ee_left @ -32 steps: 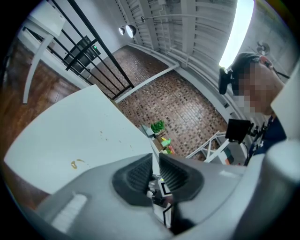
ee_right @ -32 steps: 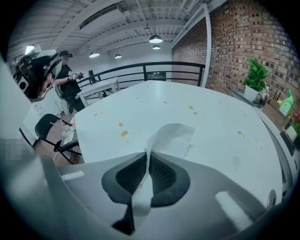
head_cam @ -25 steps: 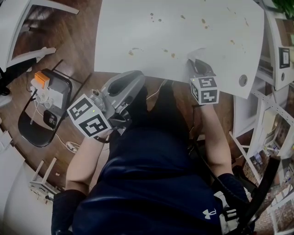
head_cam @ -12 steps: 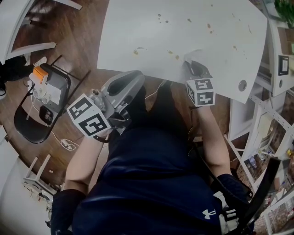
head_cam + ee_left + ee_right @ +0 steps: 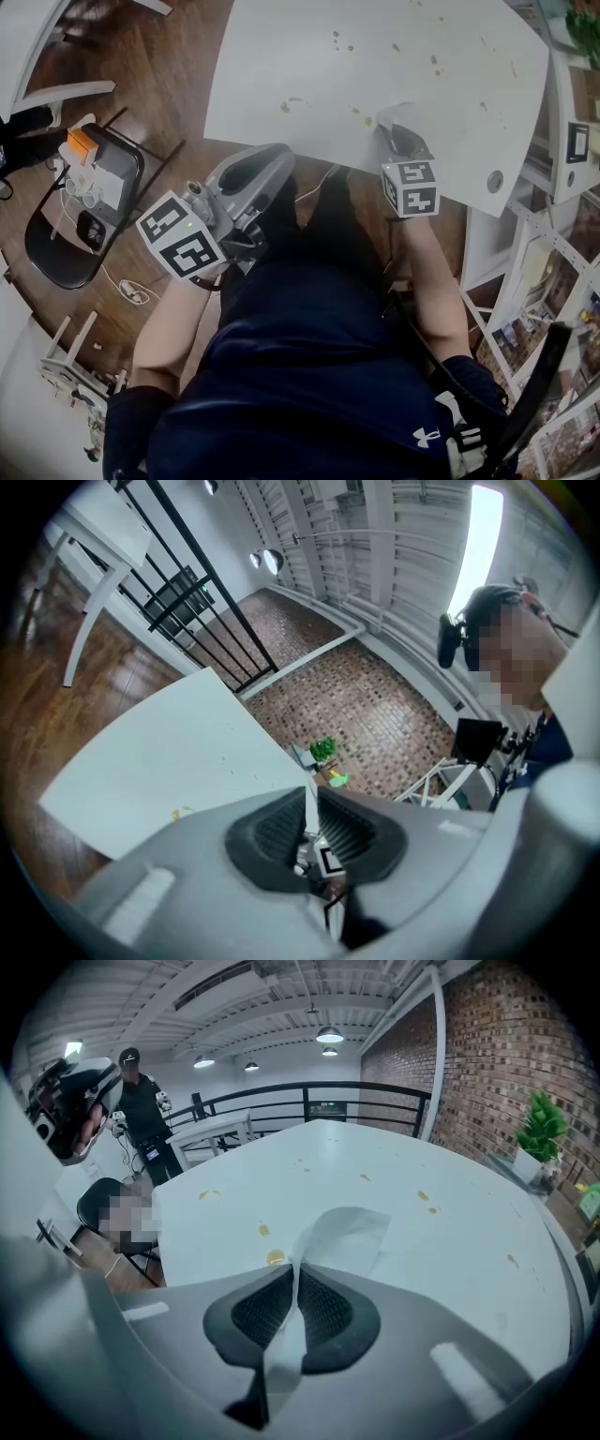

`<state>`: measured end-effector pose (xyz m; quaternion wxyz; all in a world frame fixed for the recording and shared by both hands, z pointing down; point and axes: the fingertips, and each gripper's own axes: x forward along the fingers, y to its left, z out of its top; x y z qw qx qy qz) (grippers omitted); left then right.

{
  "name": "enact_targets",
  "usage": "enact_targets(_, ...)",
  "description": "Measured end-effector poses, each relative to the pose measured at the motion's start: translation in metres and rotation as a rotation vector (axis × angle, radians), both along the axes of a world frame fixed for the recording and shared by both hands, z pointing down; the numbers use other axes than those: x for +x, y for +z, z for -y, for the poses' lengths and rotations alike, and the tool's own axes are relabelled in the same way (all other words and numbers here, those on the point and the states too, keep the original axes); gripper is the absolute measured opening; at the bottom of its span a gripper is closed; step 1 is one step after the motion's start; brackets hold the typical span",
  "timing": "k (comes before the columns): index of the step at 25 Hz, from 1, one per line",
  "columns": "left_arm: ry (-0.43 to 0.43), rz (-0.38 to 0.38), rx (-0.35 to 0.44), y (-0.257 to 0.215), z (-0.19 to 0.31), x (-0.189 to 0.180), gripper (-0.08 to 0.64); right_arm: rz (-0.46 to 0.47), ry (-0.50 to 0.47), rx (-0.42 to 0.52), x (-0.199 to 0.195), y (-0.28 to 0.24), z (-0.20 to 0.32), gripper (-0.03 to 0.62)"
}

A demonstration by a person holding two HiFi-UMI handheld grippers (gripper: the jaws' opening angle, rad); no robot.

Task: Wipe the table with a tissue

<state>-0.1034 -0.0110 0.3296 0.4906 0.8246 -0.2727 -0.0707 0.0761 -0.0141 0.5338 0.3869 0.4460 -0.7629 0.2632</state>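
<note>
The white table [image 5: 309, 56] bears several small brown stains [image 5: 356, 111]. My right gripper [image 5: 394, 136] points steeply down at the table's near edge and is shut on a white tissue [image 5: 399, 114]. In the right gripper view the tissue [image 5: 342, 1237] runs out from between the pads [image 5: 323, 1312] and lies spread on the tabletop. Two brown spots [image 5: 275, 1258] sit just left of it. My left gripper [image 5: 279, 156] is held off the table, near the person's body and over the wooden floor. Its pads [image 5: 352, 832] stand a narrow slit apart with nothing between them.
A black chair [image 5: 56, 253] with orange and white items stands on the floor at the left. White shelving [image 5: 562, 216] runs along the right. The table has a round cable hole [image 5: 495, 180]. A potted plant [image 5: 539, 1129] and a standing person [image 5: 141, 1101] are beyond the table.
The right gripper has slid the tissue a little left along the near edge, closer to the brown spots. The left gripper keeps the same pose beside the body.
</note>
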Motion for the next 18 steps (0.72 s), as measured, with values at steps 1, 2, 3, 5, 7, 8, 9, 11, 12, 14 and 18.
enact_targets(1, -0.002, 0.0, 0.0, 0.0, 0.0, -0.001, 0.037, -0.001, -0.003, 0.001, -0.002, 0.0, 0.001, 0.023)
enact_targets(2, -0.004, -0.001, 0.0, 0.001, 0.001, -0.002, 0.037, -0.001, -0.005, 0.002, -0.003, 0.0, 0.001, 0.023)
enact_targets(3, -0.005, -0.001, 0.0, 0.001, 0.002, -0.003, 0.037, 0.0, -0.007, 0.003, -0.004, 0.0, 0.002, 0.023)
enact_targets(5, -0.007, -0.001, 0.001, 0.001, 0.003, -0.004, 0.037, 0.0, -0.008, 0.004, -0.006, 0.0, 0.003, 0.023)
enact_targets(7, -0.008, 0.0, 0.002, 0.0, 0.004, -0.006, 0.037, 0.002, -0.01, 0.003, -0.009, 0.0, 0.004, 0.023)
enact_targets(8, -0.009, 0.0, 0.002, 0.0, 0.004, -0.007, 0.037, 0.003, -0.011, 0.002, -0.01, 0.0, 0.005, 0.023)
enact_targets(9, -0.009, 0.001, 0.003, -0.001, 0.005, -0.008, 0.037, 0.003, -0.012, 0.002, -0.012, 0.0, 0.005, 0.023)
enact_targets(11, -0.01, 0.001, 0.004, -0.001, 0.006, -0.01, 0.037, 0.004, -0.013, 0.002, -0.014, 0.0, 0.006, 0.023)
enact_targets(12, -0.009, 0.001, 0.004, -0.001, 0.006, -0.011, 0.037, 0.004, -0.013, 0.003, -0.014, 0.0, 0.007, 0.023)
enact_targets(14, -0.009, 0.0, 0.003, -0.001, 0.008, -0.011, 0.037, 0.003, -0.012, 0.003, -0.014, 0.0, 0.007, 0.023)
enact_targets(18, -0.011, 0.0, 0.002, 0.0, 0.009, -0.014, 0.037, 0.004, -0.01, 0.006, -0.018, -0.001, 0.01, 0.023)
